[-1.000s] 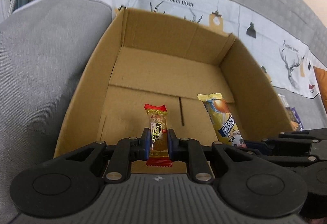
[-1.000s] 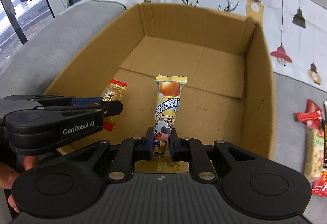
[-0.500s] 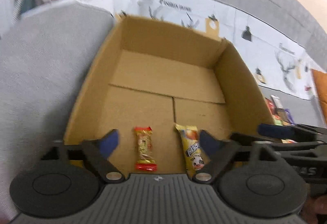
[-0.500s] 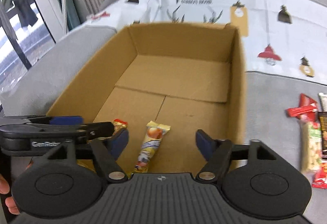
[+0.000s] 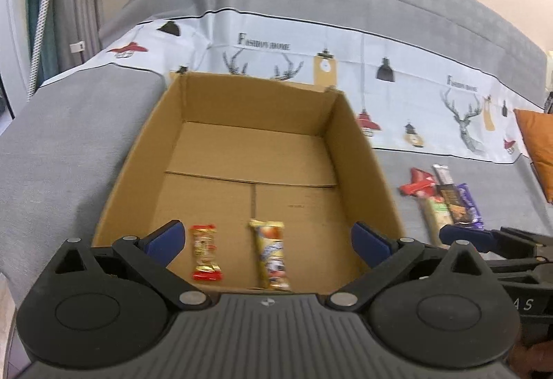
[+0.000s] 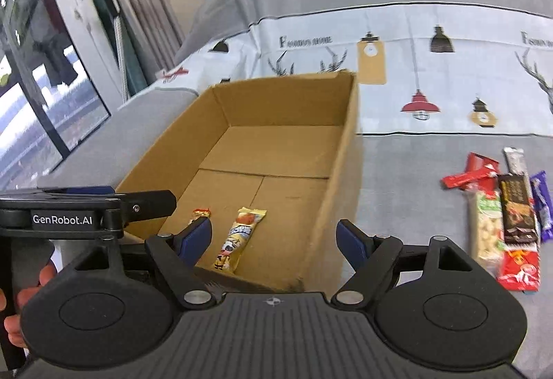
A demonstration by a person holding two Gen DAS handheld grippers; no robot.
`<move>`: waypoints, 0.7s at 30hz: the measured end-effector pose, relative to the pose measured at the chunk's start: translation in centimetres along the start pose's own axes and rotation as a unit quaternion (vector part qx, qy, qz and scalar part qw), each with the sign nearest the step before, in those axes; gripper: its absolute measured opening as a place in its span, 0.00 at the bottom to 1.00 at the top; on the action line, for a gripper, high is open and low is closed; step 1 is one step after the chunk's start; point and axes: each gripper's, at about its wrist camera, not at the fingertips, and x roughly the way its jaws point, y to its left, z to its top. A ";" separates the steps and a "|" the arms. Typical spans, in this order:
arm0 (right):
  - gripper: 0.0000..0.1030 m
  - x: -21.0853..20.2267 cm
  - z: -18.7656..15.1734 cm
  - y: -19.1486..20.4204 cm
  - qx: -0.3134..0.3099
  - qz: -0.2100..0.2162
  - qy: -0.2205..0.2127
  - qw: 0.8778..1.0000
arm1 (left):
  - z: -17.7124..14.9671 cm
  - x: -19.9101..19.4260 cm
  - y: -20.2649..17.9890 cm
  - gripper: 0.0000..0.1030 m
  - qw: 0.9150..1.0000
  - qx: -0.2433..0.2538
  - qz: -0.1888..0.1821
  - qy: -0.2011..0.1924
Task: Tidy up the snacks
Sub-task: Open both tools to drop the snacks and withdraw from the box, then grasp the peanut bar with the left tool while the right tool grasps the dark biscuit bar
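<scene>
**Spotter:** Where are your tools?

**Me:** Both hang above the near edge of the box (image 5: 131, 168). The left tool (image 5: 266, 239) has its jaws wide apart with nothing between them, and so does the right tool (image 6: 274, 235).

**Spotter:** And the snacks?

**Me:** Two lie flat on the box floor by the near wall: a red-ended candy (image 5: 205, 256) and, just beside it at 3 o'clock, a yellow bar (image 5: 271, 254). In the right view that same bar (image 6: 238, 235) sits at about 11 o'clock from my right tool. The rest form a small pile (image 6: 508, 213) on the grey sofa seat (image 6: 408, 171), outside the box, well apart from it.

**Spotter:** Which tool goes for the pile?

**Me:** The right one, I'd judge. The pile lies at 2 o'clock from it with nothing in between, while from the left tool the pile (image 5: 446, 199) is also at 2 o'clock but beyond the box wall and the right tool.

**Spotter:** How do the packs lie?

**Me:** Mostly long axis 12 to 6, side by side and touching, a red pack (image 6: 471, 173) lying crosswise at the far end. So my jaws already span a pack's width; I'd swing right and come down on the nearest one. Packed so tight, a neighbour may get nipped too.
</scene>
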 end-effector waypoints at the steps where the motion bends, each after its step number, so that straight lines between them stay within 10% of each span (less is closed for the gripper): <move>1: 0.78 -0.6 -0.2 -0.6 0.006 0.003 -0.005 1.000 | 0.0 -0.1 -0.7 1.00 1.000 0.001 -0.005 0.000; 21: 0.78 -7.2 -3.4 -15.8 0.068 -0.096 -0.056 0.991 | -1.8 5.7 -17.0 0.95 0.990 0.072 -0.120 0.002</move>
